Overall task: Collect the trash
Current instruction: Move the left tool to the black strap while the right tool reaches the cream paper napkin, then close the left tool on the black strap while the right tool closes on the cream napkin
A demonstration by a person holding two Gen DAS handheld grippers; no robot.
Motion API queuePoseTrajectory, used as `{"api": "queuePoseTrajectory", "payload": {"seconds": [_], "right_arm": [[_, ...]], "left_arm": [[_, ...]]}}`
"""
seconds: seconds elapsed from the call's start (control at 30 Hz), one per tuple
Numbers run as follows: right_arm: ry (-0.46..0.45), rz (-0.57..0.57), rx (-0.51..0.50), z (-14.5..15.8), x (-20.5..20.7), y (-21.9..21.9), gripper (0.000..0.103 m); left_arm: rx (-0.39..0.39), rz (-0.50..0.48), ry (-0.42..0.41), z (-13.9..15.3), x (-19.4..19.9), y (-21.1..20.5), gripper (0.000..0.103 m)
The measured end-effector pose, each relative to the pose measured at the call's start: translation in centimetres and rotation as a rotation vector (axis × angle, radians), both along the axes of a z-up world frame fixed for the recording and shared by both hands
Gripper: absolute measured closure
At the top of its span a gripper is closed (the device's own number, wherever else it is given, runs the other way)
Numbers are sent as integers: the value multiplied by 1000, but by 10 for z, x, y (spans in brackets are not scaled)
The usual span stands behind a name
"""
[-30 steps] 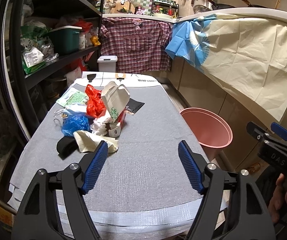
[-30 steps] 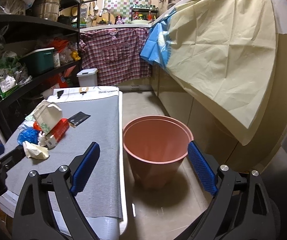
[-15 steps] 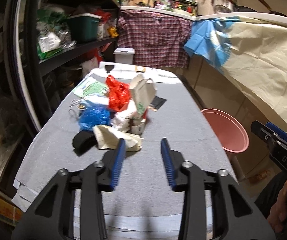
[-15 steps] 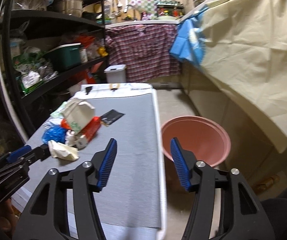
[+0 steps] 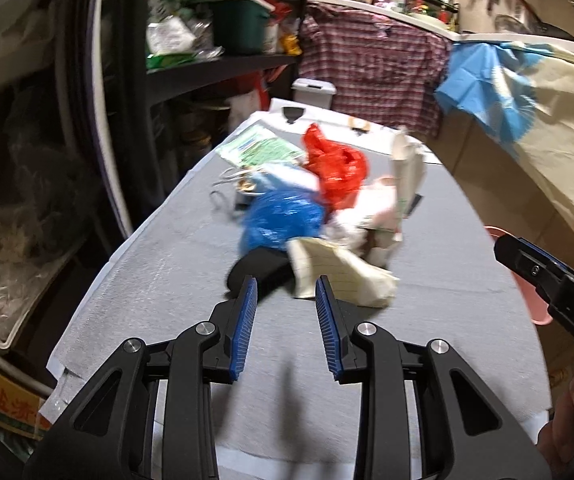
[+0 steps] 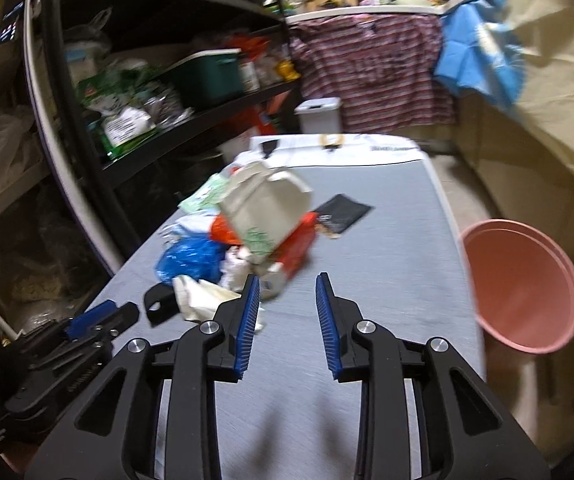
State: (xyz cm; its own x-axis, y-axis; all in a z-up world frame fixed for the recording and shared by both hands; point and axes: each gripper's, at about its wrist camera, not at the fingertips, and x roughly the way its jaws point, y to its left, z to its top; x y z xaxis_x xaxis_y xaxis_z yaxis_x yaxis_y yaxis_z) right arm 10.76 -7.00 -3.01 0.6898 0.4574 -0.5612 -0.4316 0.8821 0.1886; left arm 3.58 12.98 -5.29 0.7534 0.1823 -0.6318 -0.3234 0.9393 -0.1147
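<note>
- Grey table (image 5: 427,320) in a cluttered kitchen, trash pile (image 5: 319,216) ahead of both fingers
- Left gripper (image 5: 285,292) narrow, empty
- Right gripper (image 6: 287,290) just narrowed, empty, pink bucket (image 6: 523,284) rightward

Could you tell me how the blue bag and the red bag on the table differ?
The blue bag is a rounder bundle at the near side of the pile; the red bag stands taller and lies further back. The blue bag borders the black item; the red bag does not. Both are crumpled plastic, ungripped.
</note>
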Motion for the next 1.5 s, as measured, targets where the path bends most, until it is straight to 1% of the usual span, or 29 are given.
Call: {"api": "queuePoseTrajectory", "payload": {"seconds": [0.13, 0.2, 0.23, 0.27, 0.3, 0.33, 0.37, 0.6, 0.8, 0.83, 0.87, 0.93, 0.97, 1.0, 1.03, 1.07, 1.13, 1.17, 1.2, 1.27, 1.33, 1.5], "right_arm": [[39, 74, 10, -13, 16, 27, 71], [65, 115, 5, -21, 22, 40, 68], [77, 139, 2, -25, 24, 46, 65], [83, 155, -1, -27, 25, 51, 61], [88, 175, -10, -31, 26, 56, 58], [92, 194, -19, -34, 27, 61, 53], [95, 204, -29, -37, 27, 63, 51], [146, 232, -74, -59, 34, 73, 51], [141, 247, -119, -66, 31, 77, 53], [139, 245, -123, -66, 31, 76, 57], [138, 244, -130, -67, 31, 76, 63], [139, 240, -144, -67, 30, 76, 68], [137, 239, -145, -67, 30, 75, 73], [134, 238, -149, -67, 29, 74, 74], [131, 237, -153, -66, 29, 73, 76], [126, 236, -156, -65, 28, 72, 82], [121, 233, -163, -63, 26, 69, 91], [120, 232, -162, -62, 25, 67, 94], [119, 229, -159, -61, 24, 65, 94], [118, 219, -159, -59, 22, 61, 95], [116, 203, -161, -55, 19, 56, 99], [113, 166, -139, -46, 13, 40, 100]], "left_arm": [[-5, 17, 11, -11, 9, 16, 73], [-1, 20, 20, -16, 14, 24, 73], [-6, 20, 21, -17, 15, 26, 71], [-13, 18, 22, -18, 17, 30, 70], [-18, 18, 28, -20, 20, 33, 65], [-24, 15, 32, -22, 22, 34, 62], [-30, 10, 37, -24, 24, 36, 62], [-67, -2, 74, -37, 35, 43, 62], [-66, -22, 99, -41, 39, 37, 62], [-64, -24, 102, -41, 39, 36, 61], [-64, -24, 100, -41, 39, 36, 62], [-63, -19, 101, -40, 39, 36, 62], [-61, -17, 105, -40, 40, 36, 64], [-58, -14, 108, -40, 39, 36, 71], [-57, -12, 110, -40, 39, 36, 72], [-57, -11, 110, -40, 38, 36, 74], [-53, -11, 107, -38, 36, 34, 85], [-43, -13, 108, -37, 35, 33, 87], [-31, -13, 109, -35, 34, 31, 88], [-37, -11, 105, -33, 31, 31, 90], [-39, -9, 105, -30, 28, 30, 93], [-46, -11, 89, -21, 17, 24, 95]]}}
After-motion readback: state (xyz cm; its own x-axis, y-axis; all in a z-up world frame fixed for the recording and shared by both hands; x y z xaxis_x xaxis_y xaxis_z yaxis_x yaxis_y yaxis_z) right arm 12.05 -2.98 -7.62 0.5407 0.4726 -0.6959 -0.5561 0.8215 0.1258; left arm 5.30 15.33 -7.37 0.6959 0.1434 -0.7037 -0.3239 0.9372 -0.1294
